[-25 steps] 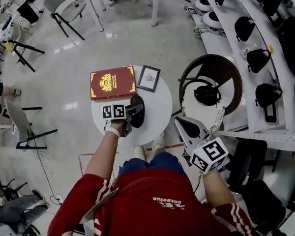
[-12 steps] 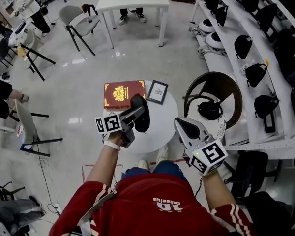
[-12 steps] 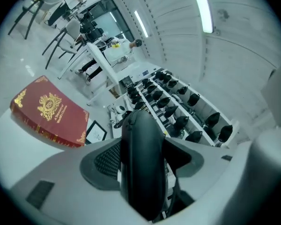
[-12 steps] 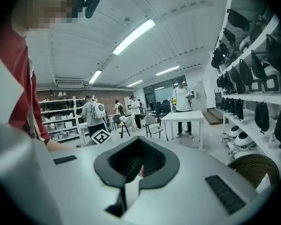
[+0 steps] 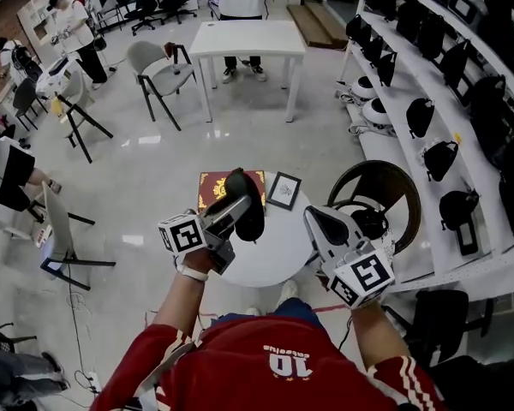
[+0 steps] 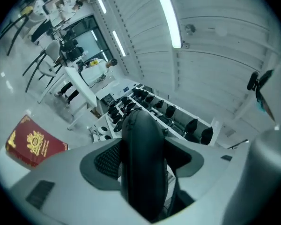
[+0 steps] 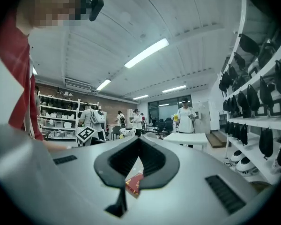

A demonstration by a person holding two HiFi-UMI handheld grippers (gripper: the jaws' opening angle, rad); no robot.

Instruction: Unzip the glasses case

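While my left tool (image 5: 234, 212) is clenched across the middle of the black glasses case (image 5: 245, 184), the case hangs in the air above the round white table (image 5: 274, 248), near its far left side. The shell looks stiff, light and smooth, so I judge a firm squeeze on its broad sides best, leaving the zipper seam free. To the right, my right tool (image 5: 313, 216) is closed on nothing; the small zipper pull it must take I cannot make out.
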